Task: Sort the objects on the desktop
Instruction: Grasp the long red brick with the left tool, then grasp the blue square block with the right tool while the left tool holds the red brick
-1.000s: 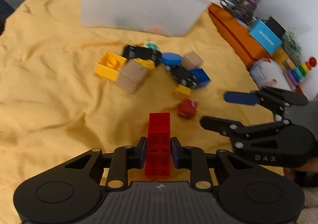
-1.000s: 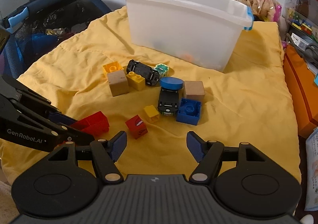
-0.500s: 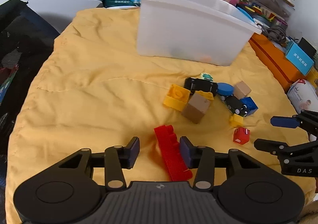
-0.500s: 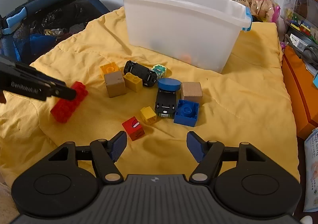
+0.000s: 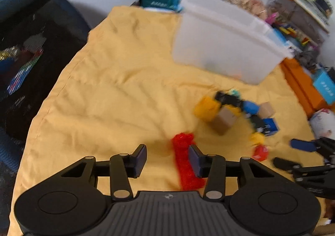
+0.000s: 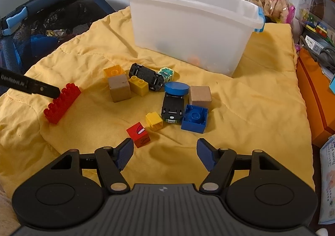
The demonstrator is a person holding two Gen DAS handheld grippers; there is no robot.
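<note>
Left gripper (image 5: 167,155): matte black body, ribbed grey central plate with small round emblem, two large round housings, silver pivot screws, dark blue ribbed pads. Right gripper (image 6: 165,152): same build. Left gripper's black finger bears white "GenRobot.AI" lettering in right wrist view.

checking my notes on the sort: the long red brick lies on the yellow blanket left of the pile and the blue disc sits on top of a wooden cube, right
Not quite. The long red brick does lie on the yellow blanket, left of the pile, but the blue disc rests on the end of a black toy car, not on a wooden cube. The nearest wooden cube stands beside it. The right wrist view shows this.
</note>
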